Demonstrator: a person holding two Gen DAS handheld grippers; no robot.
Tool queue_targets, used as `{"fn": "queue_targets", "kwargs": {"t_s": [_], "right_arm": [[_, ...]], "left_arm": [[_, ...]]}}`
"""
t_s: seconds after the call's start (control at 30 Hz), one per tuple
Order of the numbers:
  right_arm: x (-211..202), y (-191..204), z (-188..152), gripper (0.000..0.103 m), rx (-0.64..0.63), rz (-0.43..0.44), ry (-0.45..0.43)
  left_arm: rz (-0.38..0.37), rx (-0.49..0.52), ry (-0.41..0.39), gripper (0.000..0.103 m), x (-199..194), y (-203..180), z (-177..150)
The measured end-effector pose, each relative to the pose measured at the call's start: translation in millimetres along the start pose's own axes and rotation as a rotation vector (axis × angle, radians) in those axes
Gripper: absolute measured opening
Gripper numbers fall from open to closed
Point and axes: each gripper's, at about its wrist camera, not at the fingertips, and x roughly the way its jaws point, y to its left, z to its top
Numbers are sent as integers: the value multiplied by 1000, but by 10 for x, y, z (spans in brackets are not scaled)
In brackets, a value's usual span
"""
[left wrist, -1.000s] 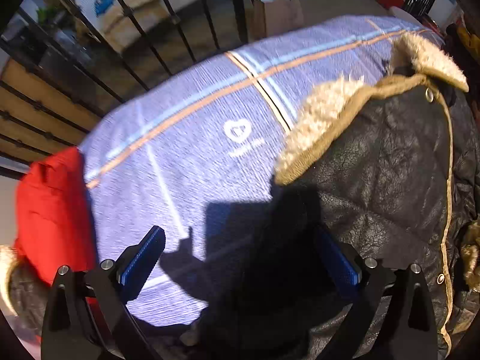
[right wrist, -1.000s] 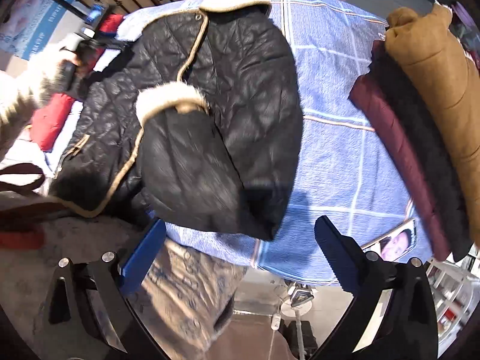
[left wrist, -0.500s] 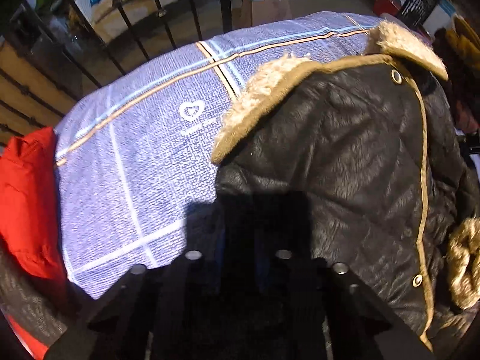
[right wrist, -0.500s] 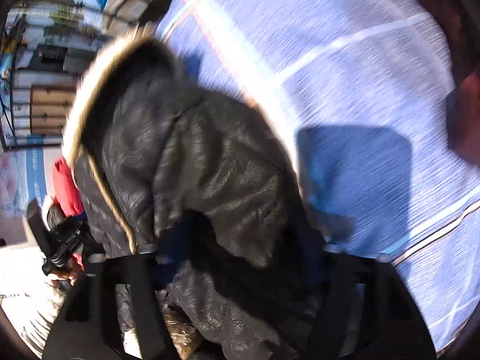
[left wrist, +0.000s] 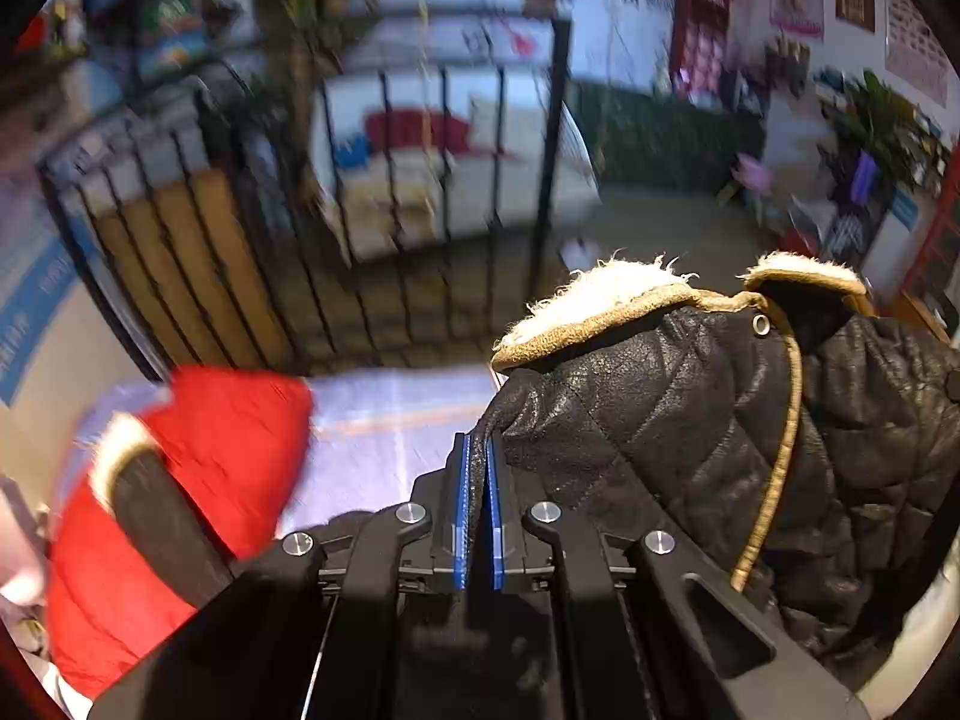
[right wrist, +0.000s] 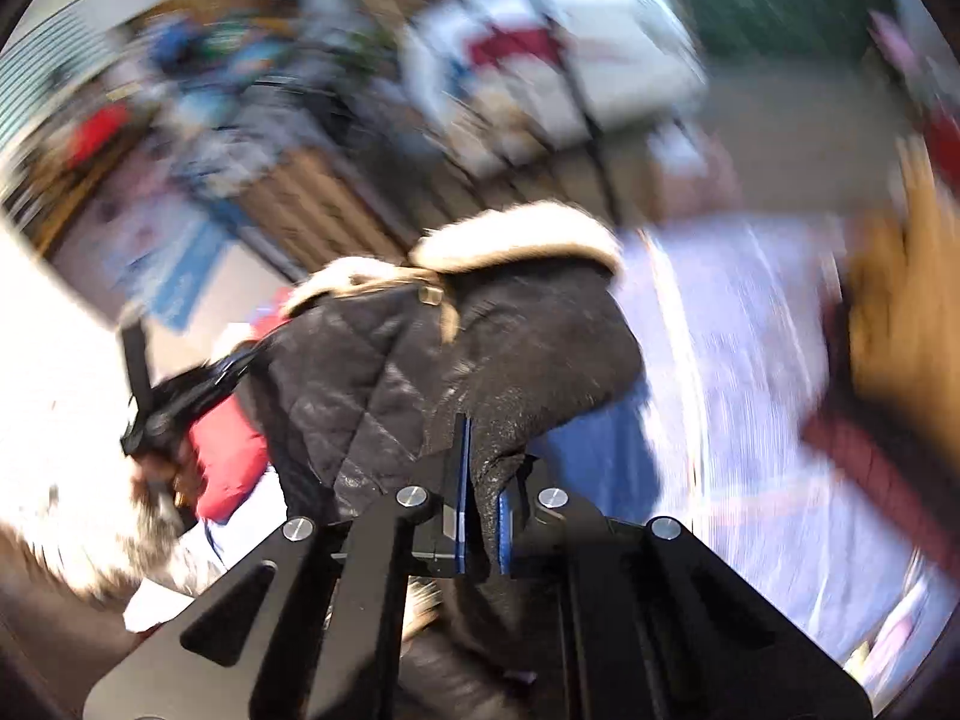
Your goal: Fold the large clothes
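While both claws pinch its fabric, the black quilted jacket [left wrist: 690, 420] hangs raised above the blue checked bedspread [left wrist: 390, 426], its fleece collar [left wrist: 594, 300] uppermost.

Left claw [left wrist: 478, 468]: blue pads clamped tight on a fold of the jacket's edge, no gap showing.

Right claw [right wrist: 480, 480]: jaws having just closed, pads pressed on a thicker fold of the same jacket [right wrist: 456, 360]; cloth fills the space between them.

Red garment [left wrist: 228, 444]: lies on the bedspread, left of the jacket.

Tan garment [right wrist: 900, 312]: at the bedspread's right side, blurred.

Black metal railing [left wrist: 420, 210]: stands behind the bed.
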Motion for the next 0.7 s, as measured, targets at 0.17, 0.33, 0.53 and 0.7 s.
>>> {"fn": "queue_targets", "kwargs": {"t_s": [0.17, 0.33, 0.53, 0.7], "right_arm": [[166, -363, 617, 40, 73, -153, -125], [1039, -1130, 503, 83, 414, -340, 65], [1219, -1029, -623, 83, 407, -389, 291], [1098, -1231, -1637, 83, 488, -385, 474]], "left_arm": [[168, 104, -167, 48, 223, -135, 292], [171, 126, 55, 96, 1172, -242, 186], [131, -23, 316, 96, 1290, 170, -774], [179, -106, 490, 96, 907, 484, -1655]]}}
